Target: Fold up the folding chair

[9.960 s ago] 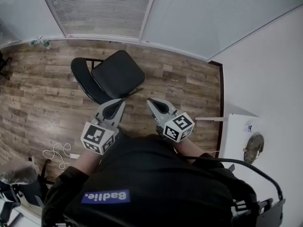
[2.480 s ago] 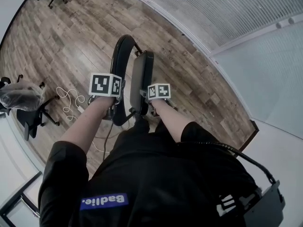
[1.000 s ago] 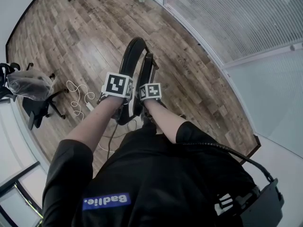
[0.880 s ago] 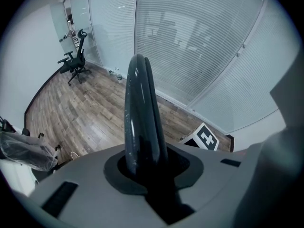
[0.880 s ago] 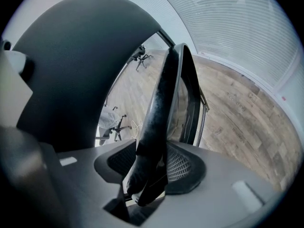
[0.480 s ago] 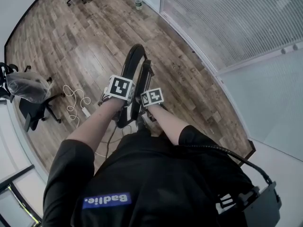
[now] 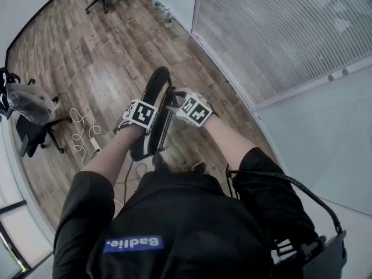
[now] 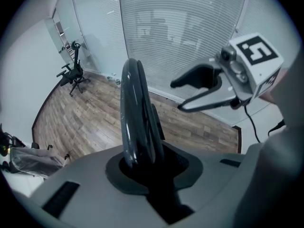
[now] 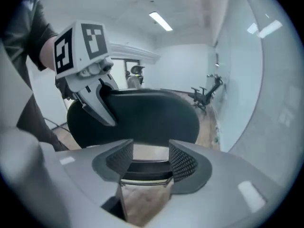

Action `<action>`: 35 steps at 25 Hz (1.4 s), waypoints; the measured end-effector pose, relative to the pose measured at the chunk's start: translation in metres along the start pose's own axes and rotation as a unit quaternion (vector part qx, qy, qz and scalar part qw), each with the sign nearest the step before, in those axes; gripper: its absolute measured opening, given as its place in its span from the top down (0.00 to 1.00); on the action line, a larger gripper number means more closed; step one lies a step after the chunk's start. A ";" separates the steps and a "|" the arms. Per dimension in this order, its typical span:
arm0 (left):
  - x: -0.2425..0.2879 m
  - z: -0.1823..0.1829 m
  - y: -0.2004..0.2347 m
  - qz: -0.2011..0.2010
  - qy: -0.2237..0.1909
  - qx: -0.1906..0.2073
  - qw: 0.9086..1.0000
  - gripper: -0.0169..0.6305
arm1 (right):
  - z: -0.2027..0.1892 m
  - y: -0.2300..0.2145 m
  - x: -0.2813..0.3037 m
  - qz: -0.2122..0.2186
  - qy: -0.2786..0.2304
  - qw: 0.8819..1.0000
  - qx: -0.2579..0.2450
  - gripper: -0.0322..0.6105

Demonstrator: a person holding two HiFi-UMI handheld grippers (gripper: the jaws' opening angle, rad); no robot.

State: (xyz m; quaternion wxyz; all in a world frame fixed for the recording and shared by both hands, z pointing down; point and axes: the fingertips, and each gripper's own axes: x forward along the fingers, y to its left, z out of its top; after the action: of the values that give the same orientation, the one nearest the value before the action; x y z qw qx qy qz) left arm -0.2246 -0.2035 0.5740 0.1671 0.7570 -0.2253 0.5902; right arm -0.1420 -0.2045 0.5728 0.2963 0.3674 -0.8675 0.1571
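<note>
Standing folded flat and upright on the wood floor, the folding chair is right before me. My left gripper has just tightened on its top rim. My right gripper, jaws just widening, hangs empty beside it.

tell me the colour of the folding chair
The folding chair is black, clearest in the right gripper view.
</note>
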 end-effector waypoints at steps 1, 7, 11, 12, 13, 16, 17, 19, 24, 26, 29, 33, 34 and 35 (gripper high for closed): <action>0.001 -0.001 -0.005 -0.001 -0.002 -0.004 1.000 0.86 | 0.012 -0.004 -0.008 -0.002 0.006 0.999 -0.050 0.63; 0.005 0.006 -0.011 -0.004 -0.013 -0.011 1.000 0.86 | 0.047 -0.010 -0.007 0.003 0.079 0.945 -0.317 0.61; 0.005 0.009 -0.010 -0.018 -0.008 0.008 1.000 0.86 | 0.071 -0.014 0.005 -0.007 0.113 0.884 -0.454 0.59; 0.006 0.009 -0.010 -0.027 -0.008 0.014 1.000 0.86 | 0.076 -0.015 0.010 -0.004 0.125 0.866 -0.483 0.59; 0.006 0.009 -0.010 -0.035 -0.007 0.022 0.999 0.85 | 0.079 -0.014 0.016 0.005 0.139 0.848 -0.511 0.58; 0.007 0.007 -0.006 -0.043 0.000 0.060 0.997 0.84 | 0.081 -0.010 0.033 0.063 0.179 0.810 -0.554 0.54; 0.008 0.006 -0.004 -0.045 0.001 0.069 0.997 0.83 | 0.080 -0.010 0.037 0.082 0.192 0.806 -0.553 0.54; 0.009 0.003 -0.001 -0.052 -0.001 0.072 0.996 0.81 | 0.073 -0.012 0.042 0.112 0.226 0.792 -0.556 0.55; 0.008 0.006 -0.002 -0.051 0.002 0.082 0.995 0.80 | 0.052 -0.024 0.058 0.167 0.267 0.748 -0.584 0.61; 0.006 0.008 0.002 -0.046 0.003 0.083 0.995 0.80 | 0.053 -0.026 0.063 0.196 0.265 0.745 -0.579 0.63; 0.006 0.006 0.011 -0.042 0.001 0.062 0.997 0.81 | 0.056 -0.023 0.067 0.223 0.263 0.731 -0.589 0.66; 0.006 0.008 0.013 -0.037 -0.002 0.021 0.999 0.83 | 0.054 -0.023 0.066 0.242 0.260 0.708 -0.611 0.70; 0.006 0.009 0.013 -0.035 -0.002 0.015 0.999 0.83 | 0.053 -0.024 0.065 0.248 0.259 0.702 -0.616 0.71; 0.006 0.009 0.013 -0.034 -0.002 0.009 0.999 0.83 | 0.053 -0.024 0.064 0.254 0.257 0.696 -0.620 0.72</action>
State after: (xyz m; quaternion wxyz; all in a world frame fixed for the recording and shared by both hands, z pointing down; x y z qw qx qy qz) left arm -0.2229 -0.2203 0.5776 0.1803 0.7667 -0.1945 0.5847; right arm -0.1814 -0.2814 0.5739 0.6176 -0.1887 -0.7182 -0.2591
